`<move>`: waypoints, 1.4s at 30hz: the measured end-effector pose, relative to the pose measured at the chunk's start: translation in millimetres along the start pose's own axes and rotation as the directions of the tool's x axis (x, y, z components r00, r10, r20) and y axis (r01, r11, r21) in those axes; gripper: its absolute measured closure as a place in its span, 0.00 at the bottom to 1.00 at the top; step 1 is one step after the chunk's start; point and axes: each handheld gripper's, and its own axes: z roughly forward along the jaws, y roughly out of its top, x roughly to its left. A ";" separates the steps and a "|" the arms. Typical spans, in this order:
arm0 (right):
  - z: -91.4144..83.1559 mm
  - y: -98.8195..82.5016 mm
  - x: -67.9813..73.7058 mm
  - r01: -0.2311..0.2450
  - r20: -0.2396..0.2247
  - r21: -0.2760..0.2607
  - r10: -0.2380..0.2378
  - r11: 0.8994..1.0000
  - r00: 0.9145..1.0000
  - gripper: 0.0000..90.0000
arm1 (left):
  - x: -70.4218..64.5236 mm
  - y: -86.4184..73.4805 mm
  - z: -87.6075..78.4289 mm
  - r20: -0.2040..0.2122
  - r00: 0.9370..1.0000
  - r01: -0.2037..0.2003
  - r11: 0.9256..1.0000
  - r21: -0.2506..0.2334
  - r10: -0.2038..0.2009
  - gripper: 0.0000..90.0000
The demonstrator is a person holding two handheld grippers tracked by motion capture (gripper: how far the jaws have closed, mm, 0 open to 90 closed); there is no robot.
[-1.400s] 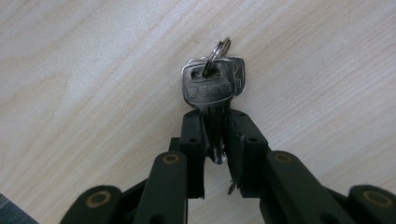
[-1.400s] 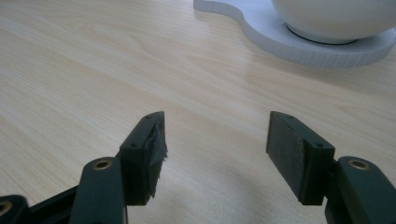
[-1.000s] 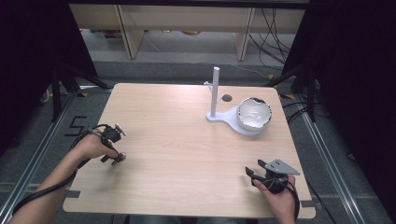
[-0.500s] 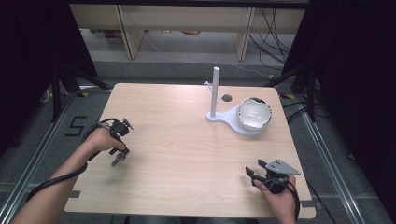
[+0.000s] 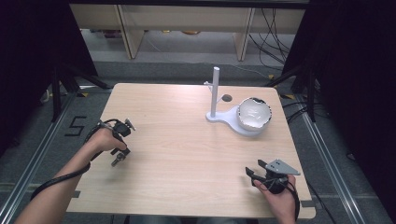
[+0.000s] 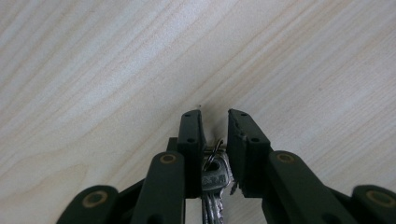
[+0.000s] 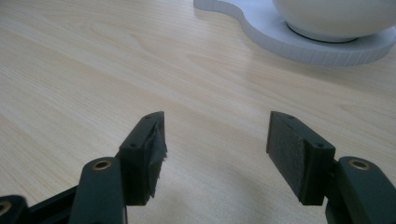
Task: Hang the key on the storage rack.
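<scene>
**Left gripper closing over keys at the table's left edge**

The left gripper [image 6: 215, 121] points down at the wooden table [image 5: 187, 140]. Its jaws have just been closing and now stand narrow, with a bunch of keys [image 6: 214, 179] and its wire ring between them. The left pad lies against the keys; a small gap shows beside the right pad, so a firm grip cannot be confirmed. In the high view the left gripper [image 5: 119, 156] sits near the left edge of the table, with the keys [image 5: 115, 161] at its tip on the tabletop.

The right gripper [image 7: 215, 149] rests near the front right corner, jaws wide apart with nothing between them. It faces the white stand [image 5: 229, 122], which carries an upright post [image 5: 215, 91] and a white bowl [image 5: 254, 113] on its base, well apart from both grippers.
</scene>
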 end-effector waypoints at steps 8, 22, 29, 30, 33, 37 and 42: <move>-0.7 -0.4 1.1 -0.018 0.007 -0.003 0.018 1.000 1.000 0.43 | 1.2 0.7 2.1 -0.005 1.000 0.002 1.000 -0.009 -0.002 0.91; -0.1 -0.2 -0.2 0.000 0.001 -0.002 0.000 1.000 1.000 0.43 | 0.4 1.4 2.0 -0.016 1.000 0.000 1.000 -0.011 0.000 0.90; -0.1 -0.2 -0.3 0.000 0.001 -0.002 0.000 1.000 1.000 0.43 | 0.1 -0.3 3.5 -0.013 1.000 0.008 1.000 -0.010 -0.008 0.91; -0.1 -0.3 -0.2 0.000 0.002 -0.001 0.000 1.000 1.000 0.43 | 0.2 -0.3 3.5 -0.014 1.000 0.005 1.000 -0.006 -0.006 0.91; -0.1 -0.3 -0.2 0.000 0.001 0.000 0.000 1.000 1.000 0.43 | 1.4 0.3 3.1 -0.023 1.000 0.001 1.000 -0.004 -0.001 0.97; -0.1 -0.2 -0.1 0.000 0.002 0.000 0.000 1.000 1.000 0.43 | 1.1 1.3 2.3 -0.021 1.000 0.006 1.000 0.000 -0.007 0.98; 0.2 -0.1 -0.2 0.006 -0.002 -0.001 -0.006 1.000 1.000 0.43 | -0.5 0.7 2.5 -0.030 0.999 0.013 1.000 -0.009 -0.013 0.99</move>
